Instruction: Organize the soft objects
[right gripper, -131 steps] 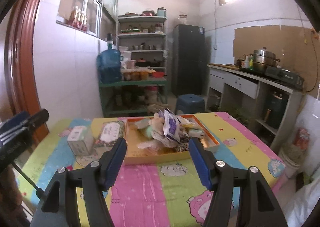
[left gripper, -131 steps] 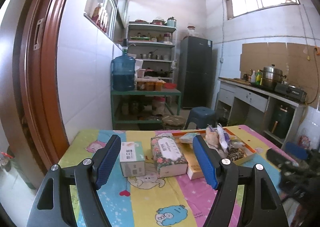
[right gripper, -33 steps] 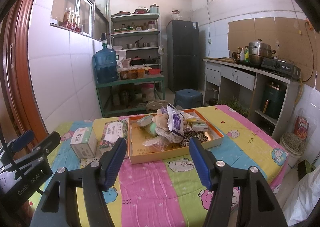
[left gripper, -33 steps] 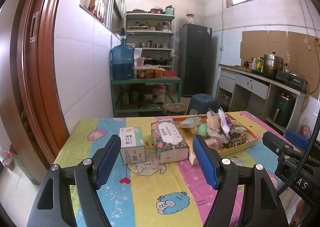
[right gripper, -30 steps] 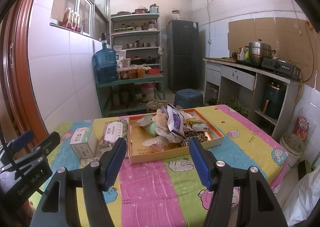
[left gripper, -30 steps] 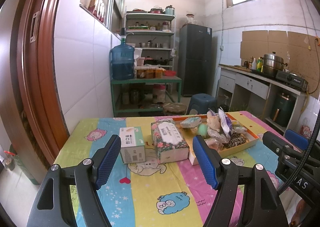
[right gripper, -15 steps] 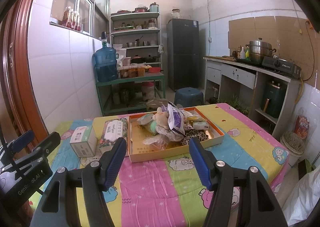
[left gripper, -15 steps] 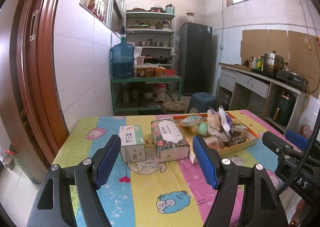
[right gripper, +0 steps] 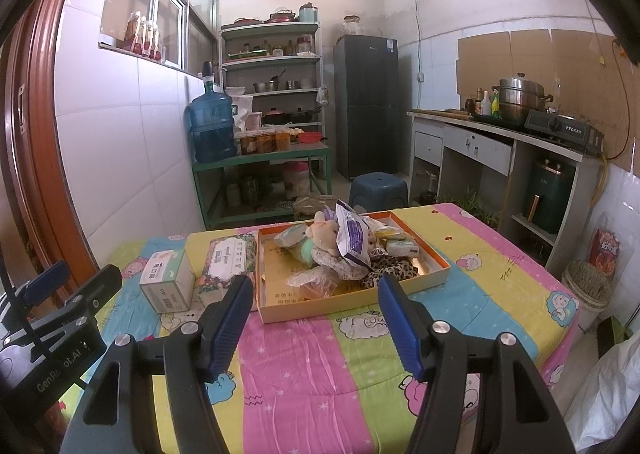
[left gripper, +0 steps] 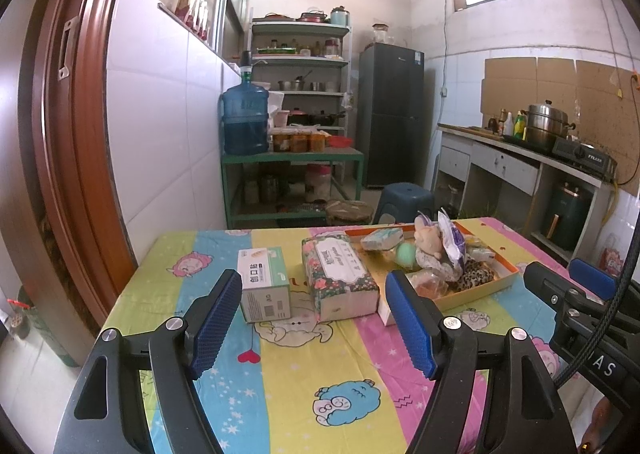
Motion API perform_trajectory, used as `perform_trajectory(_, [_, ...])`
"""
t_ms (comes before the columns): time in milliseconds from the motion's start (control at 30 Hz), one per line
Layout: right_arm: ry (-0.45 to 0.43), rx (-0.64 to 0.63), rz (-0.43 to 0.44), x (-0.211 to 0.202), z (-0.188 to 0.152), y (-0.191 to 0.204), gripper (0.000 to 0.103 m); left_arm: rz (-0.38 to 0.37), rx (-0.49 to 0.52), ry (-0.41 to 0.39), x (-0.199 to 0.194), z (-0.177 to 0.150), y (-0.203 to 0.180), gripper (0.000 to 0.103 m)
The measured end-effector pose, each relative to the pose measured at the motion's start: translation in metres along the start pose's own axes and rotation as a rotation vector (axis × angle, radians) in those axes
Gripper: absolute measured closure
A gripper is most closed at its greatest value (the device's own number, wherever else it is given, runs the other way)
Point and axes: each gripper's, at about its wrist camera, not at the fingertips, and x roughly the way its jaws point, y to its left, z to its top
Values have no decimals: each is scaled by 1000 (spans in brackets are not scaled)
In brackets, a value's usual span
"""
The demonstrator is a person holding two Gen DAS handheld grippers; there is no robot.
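Note:
An orange-rimmed cardboard tray [right gripper: 424,281] sits on the table's cartoon cloth, heaped with soft things: a plush toy [right gripper: 326,234], a purple-white packet [right gripper: 352,240], a leopard-print cloth [right gripper: 390,268], tissue packs. It also shows in the left wrist view [left gripper: 494,286]. Left of it lie a floral tissue pack [left gripper: 340,274] and a small green-white box [left gripper: 264,284]. My left gripper [left gripper: 312,318] is open and empty, held above the near table before these two. My right gripper [right gripper: 316,318] is open and empty before the tray's near edge.
The table stands against a tiled wall with a brown door frame [left gripper: 76,133] on the left. Beyond it are a green shelf with a water jug [left gripper: 245,121], a blue stool [right gripper: 378,187], a fridge and a counter with a stove [right gripper: 560,127]. A basket [right gripper: 586,286] stands at the right.
Over four seconds both grippers pulled back and rose a little from the table. In the last second they hardly moved. Both stayed open.

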Motion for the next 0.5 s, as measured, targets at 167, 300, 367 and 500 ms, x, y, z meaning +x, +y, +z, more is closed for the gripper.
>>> perform_trajectory(167, [2, 1, 1, 0, 1, 0, 38, 0, -1, 1, -1, -1, 0, 27])
perform_trajectory(300, [6, 5, 6, 2, -4, -1, 38, -1, 0, 2, 0, 1, 0, 27])
perform_trajectory(367, [7, 3, 4, 2, -3, 0, 38, 0, 1, 4, 0, 0, 0, 27])
perform_trajectory(500, [9, 3, 5, 3, -3, 0, 38, 0, 1, 6, -1, -3, 0, 27])
